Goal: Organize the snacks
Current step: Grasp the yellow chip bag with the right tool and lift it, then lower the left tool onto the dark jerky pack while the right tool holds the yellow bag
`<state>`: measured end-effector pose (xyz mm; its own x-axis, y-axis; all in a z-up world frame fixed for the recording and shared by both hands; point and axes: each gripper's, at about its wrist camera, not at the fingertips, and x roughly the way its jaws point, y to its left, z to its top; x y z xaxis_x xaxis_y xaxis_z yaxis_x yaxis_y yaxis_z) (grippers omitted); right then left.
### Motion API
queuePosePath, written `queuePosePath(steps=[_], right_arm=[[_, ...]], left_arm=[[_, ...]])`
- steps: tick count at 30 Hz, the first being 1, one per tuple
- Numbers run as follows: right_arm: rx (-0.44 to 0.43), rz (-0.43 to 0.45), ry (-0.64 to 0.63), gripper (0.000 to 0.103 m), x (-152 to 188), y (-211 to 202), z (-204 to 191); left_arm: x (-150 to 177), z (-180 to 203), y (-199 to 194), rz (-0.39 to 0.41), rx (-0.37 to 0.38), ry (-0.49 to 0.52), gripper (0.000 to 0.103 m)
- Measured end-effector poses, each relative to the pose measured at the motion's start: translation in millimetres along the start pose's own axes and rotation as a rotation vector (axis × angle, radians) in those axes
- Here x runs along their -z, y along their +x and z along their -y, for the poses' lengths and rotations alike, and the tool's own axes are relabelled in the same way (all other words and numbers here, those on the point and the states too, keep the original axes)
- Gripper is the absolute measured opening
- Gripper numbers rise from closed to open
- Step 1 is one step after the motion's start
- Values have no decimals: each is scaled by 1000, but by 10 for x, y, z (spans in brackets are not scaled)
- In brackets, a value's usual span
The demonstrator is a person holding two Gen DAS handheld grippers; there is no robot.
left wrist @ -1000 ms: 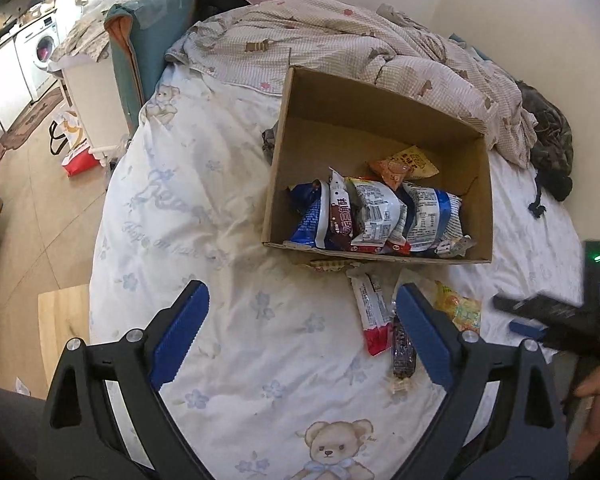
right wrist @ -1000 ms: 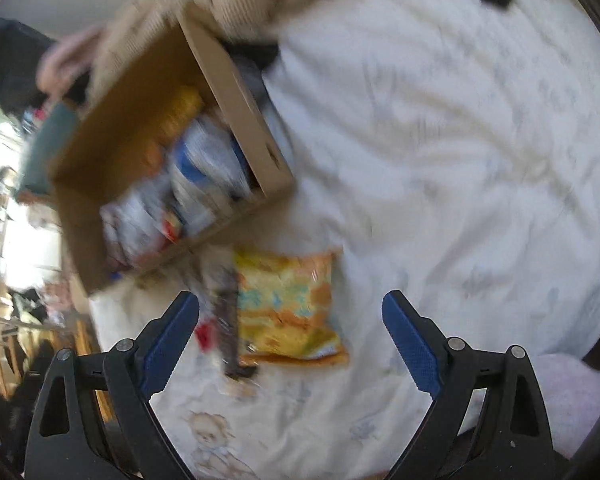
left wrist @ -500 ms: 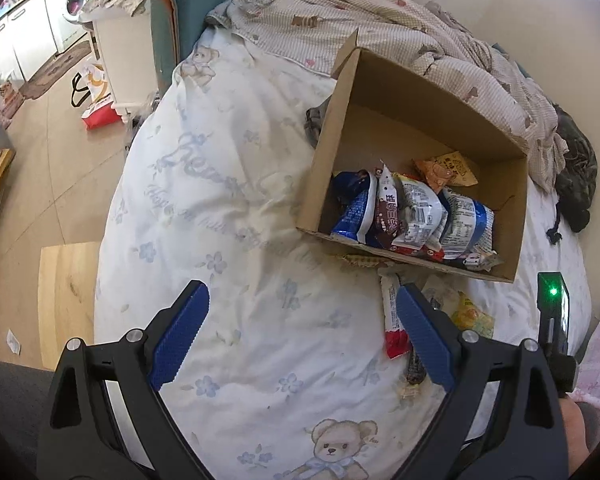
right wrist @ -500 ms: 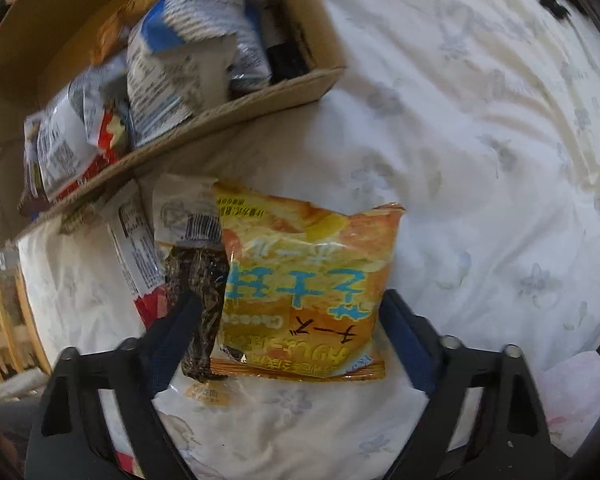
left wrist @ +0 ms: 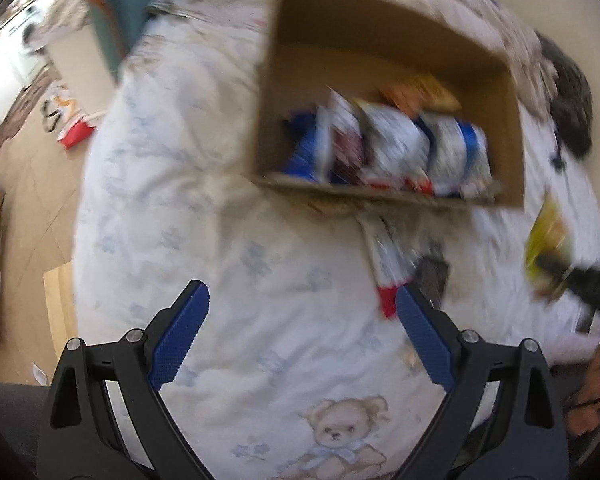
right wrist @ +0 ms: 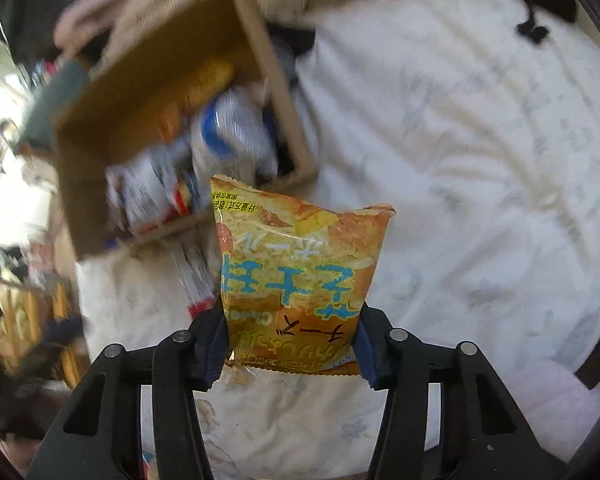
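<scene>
The yellow-orange snack bag (right wrist: 300, 264) bears upside-down blue and black Japanese lettering; the rest is blurred

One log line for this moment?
right gripper: closing on yellow snack bag, lifted | left gripper: open, empty | cardboard box: part filled

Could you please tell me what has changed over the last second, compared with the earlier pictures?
The right gripper came down around the yellow snack bag, its jaws closing on the bag's sides, and lifted it off the bedsheet. The left gripper has stayed open and empty. The cardboard box keeps its packets, and the red-ended packet remains on the sheet.
</scene>
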<state>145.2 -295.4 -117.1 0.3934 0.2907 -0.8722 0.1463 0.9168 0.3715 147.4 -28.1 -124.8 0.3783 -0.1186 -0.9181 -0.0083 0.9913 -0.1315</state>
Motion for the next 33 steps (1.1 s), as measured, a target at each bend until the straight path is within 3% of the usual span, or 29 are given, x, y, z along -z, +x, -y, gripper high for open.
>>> queuePosePath(steps=[6, 10, 15, 18, 22, 26, 29, 33], right_arm=[[-55, 54, 107, 54, -59, -202, 299], [-78, 67, 140, 54, -83, -217, 387], [-114, 65, 169, 54, -163, -204, 441], [-131, 70, 175, 54, -198, -206, 446], [-167, 58, 192, 54, -220, -188, 452], [-170, 62, 174, 54, -230, -191, 391], [-180, 56, 170, 54, -225, -178, 351], [-177, 50, 156, 54, -210, -160, 296]], left_arm=[[180, 841, 359, -108, 21, 190, 93], [269, 1283, 736, -190, -35, 263, 93], [376, 1561, 1111, -266, -137, 344, 93], [379, 1538, 1153, -270, -119, 304, 90], [403, 1494, 1083, -273, -81, 325, 65], [457, 1412, 952, -262, -62, 357, 55], [539, 1234, 837, -264, -19, 355, 49], [668, 816, 701, -298, 8, 305, 49]])
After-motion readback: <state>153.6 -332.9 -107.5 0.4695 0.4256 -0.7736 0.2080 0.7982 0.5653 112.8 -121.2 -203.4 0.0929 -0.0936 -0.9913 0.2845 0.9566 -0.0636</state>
